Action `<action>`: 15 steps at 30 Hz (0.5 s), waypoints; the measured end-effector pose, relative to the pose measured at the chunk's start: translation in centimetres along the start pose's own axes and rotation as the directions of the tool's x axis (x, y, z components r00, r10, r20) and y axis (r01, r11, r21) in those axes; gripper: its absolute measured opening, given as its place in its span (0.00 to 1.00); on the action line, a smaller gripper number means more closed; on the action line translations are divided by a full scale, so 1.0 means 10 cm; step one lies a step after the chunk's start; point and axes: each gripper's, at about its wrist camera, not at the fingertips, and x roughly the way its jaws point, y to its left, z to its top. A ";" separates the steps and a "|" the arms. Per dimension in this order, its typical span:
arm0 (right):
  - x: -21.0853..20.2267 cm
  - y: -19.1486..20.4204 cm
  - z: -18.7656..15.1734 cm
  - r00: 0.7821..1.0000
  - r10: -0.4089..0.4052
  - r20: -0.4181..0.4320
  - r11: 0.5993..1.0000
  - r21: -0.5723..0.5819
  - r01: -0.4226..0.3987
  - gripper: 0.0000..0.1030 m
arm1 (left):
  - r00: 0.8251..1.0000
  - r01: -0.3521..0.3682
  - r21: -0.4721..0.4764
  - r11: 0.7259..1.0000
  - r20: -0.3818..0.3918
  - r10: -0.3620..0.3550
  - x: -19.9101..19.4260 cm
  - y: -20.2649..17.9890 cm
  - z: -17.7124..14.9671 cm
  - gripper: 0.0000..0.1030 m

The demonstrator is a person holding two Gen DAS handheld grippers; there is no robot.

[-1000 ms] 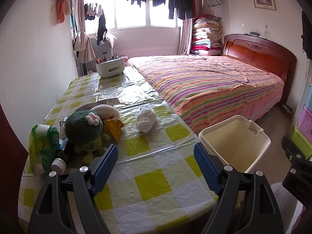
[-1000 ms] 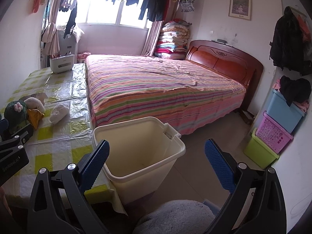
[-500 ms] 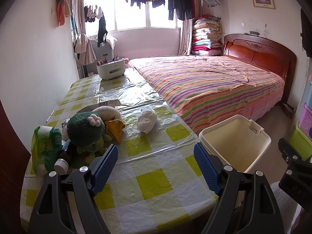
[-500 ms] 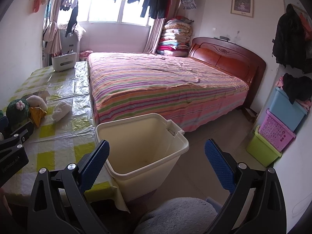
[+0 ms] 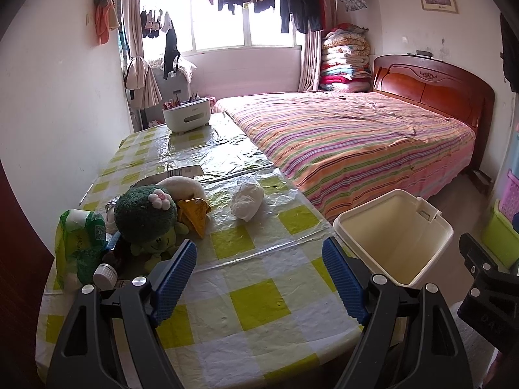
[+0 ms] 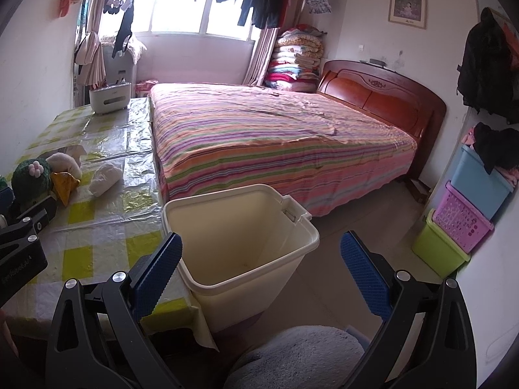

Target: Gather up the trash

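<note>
Both cameras have crept a little closer over the last second: the plush toy and the white wad sit slightly lower and nearer in the left view than they did, and the bin has slid a touch down in the right view. Nothing on the desk has been touched.

The left tongs hang wide open over the near end of the desk, holding nothing. The right tongs are just as wide apart and empty, hovering above the cream trash bin, which stands on the floor against the desk's right edge and looks empty inside.

I'd say this is the very start, the approach to the first piece. The crumpled white wad lies in the middle of the left view, alone on the shiny plastic cover, the easiest pick. The next move calls for the left tongs to travel forward, straddle it and close gently. The yellow wrapper left of it touches the green plush toy, so it needs more care. A green bag and a white-capped bottle crowd the lower left.

Beyond, the striped bed fills the right of the frame, laundry hanging at the window along the top.
</note>
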 end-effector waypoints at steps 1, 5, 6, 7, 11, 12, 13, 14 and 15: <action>0.01 0.00 0.00 1.000 0.001 -0.002 1.000 0.001 -0.001 0.94 | 1.000 -0.001 0.001 1.000 -0.001 0.001 0.00 0.00 0.00 0.76; 0.02 -0.01 -0.01 1.000 0.005 -0.008 1.000 0.003 -0.005 0.94 | 1.000 -0.002 -0.001 1.000 -0.004 0.002 0.02 -0.01 -0.01 0.75; 0.03 -0.01 -0.01 1.000 0.007 -0.010 1.000 0.004 -0.007 0.94 | 1.000 -0.003 -0.002 1.000 -0.003 0.003 0.02 -0.01 -0.01 0.76; 0.03 -0.01 -0.01 1.000 0.008 -0.010 1.000 0.005 -0.008 0.94 | 1.000 -0.004 -0.003 1.000 -0.002 0.004 0.02 -0.01 -0.01 0.75; 0.04 -0.01 -0.02 1.000 0.011 -0.014 1.000 0.003 -0.011 0.94 | 1.000 -0.006 -0.004 1.000 -0.001 0.006 0.02 0.00 -0.01 0.75; 0.05 -0.01 -0.02 1.000 0.012 -0.015 1.000 0.003 -0.012 0.94 | 1.000 -0.007 -0.005 1.000 -0.001 0.007 0.02 0.00 -0.01 0.75; 0.06 0.00 -0.02 1.000 0.012 -0.017 1.000 0.003 -0.012 0.94 | 1.000 -0.009 -0.004 1.000 -0.001 0.009 0.02 0.01 -0.01 0.75; 0.07 0.00 -0.02 1.000 0.015 -0.020 1.000 0.003 -0.015 0.94 | 1.000 -0.012 -0.006 1.000 0.000 0.012 0.02 0.02 -0.01 0.75; 0.07 0.01 -0.02 1.000 0.019 -0.021 1.000 0.003 -0.019 0.94 | 1.000 -0.017 -0.011 1.000 0.003 0.017 0.02 0.03 -0.01 0.75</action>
